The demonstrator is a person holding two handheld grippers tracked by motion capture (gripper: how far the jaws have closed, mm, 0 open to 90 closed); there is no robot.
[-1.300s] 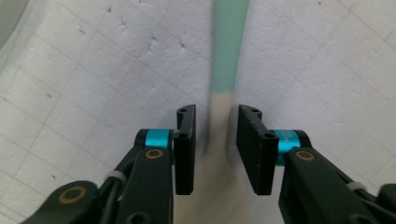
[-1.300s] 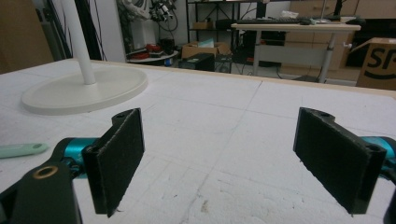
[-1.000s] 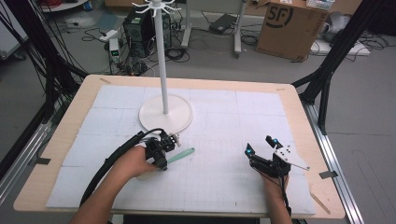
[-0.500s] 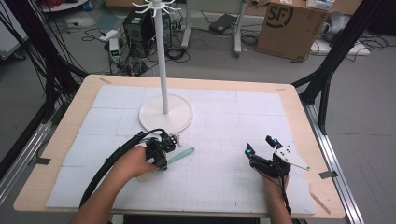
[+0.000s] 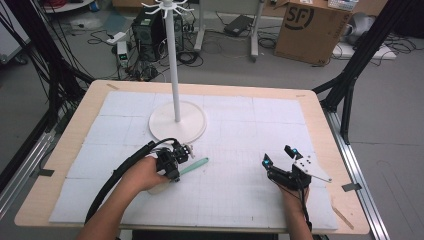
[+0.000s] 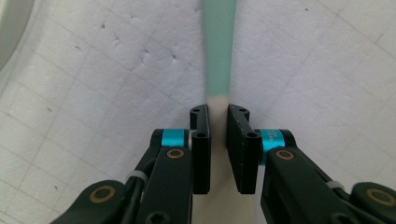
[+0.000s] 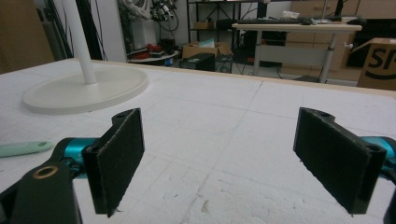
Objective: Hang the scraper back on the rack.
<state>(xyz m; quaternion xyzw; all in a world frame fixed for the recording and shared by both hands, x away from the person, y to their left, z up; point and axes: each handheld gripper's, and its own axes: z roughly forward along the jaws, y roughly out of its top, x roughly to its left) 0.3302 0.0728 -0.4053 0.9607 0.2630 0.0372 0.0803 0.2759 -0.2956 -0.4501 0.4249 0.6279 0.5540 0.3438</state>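
Note:
A utensil with a mint-green handle (image 5: 196,166) and a cream end lies on the white foam mat (image 5: 240,125), pointing right from my left hand. My left gripper (image 5: 179,167) lies low over it. In the left gripper view the jaws (image 6: 218,109) have just been closing and now press on the cream part, with the green handle (image 6: 219,46) running on ahead. My right gripper (image 5: 278,156) rests on the mat to the right with its jaws wide apart and nothing between them (image 7: 219,140). The right gripper view catches the handle's tip (image 7: 23,148) at far left.
A white hook stand rises from a round base (image 5: 177,122) behind the left hand, and that base (image 7: 84,91) shows in the right gripper view too. The wooden table edge (image 5: 330,130) frames the mat. Beyond the table, a cardboard box (image 5: 310,30) and cables sit on the floor.

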